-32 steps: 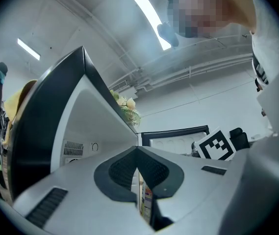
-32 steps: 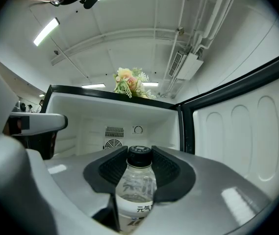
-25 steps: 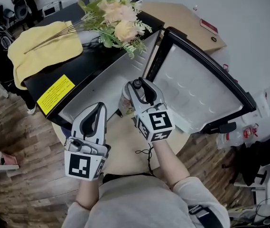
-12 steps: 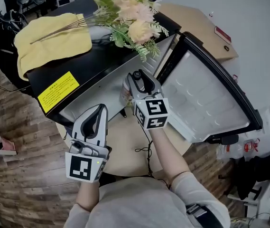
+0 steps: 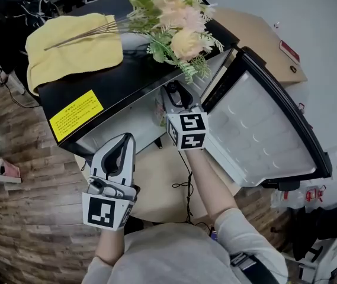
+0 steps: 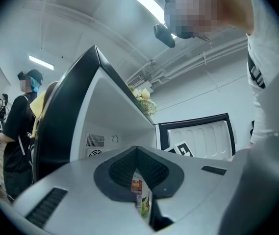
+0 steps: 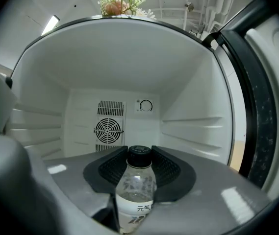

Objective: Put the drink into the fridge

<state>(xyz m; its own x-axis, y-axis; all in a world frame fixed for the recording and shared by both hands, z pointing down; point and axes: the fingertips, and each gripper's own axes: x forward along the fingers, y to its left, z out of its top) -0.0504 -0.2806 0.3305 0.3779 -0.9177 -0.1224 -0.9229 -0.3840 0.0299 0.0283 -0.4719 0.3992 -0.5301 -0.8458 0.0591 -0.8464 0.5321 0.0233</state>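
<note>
- The right gripper (image 5: pixel 173 91) is clamped on the upright drink bottle (image 7: pixel 136 192), right at the mouth of the open fridge (image 5: pixel 127 76).
- The left gripper (image 5: pixel 122 141) hangs nearer and to the left, its jaws together and empty.

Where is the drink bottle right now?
In the right gripper view, the bottle is clamped in the right gripper at the mouth of the fridge, facing the fan on its back wall.

Bottle (image 7: pixel 136 190) base hidden between fingers (image 7: pixel 171 173); label print cut off.
</note>
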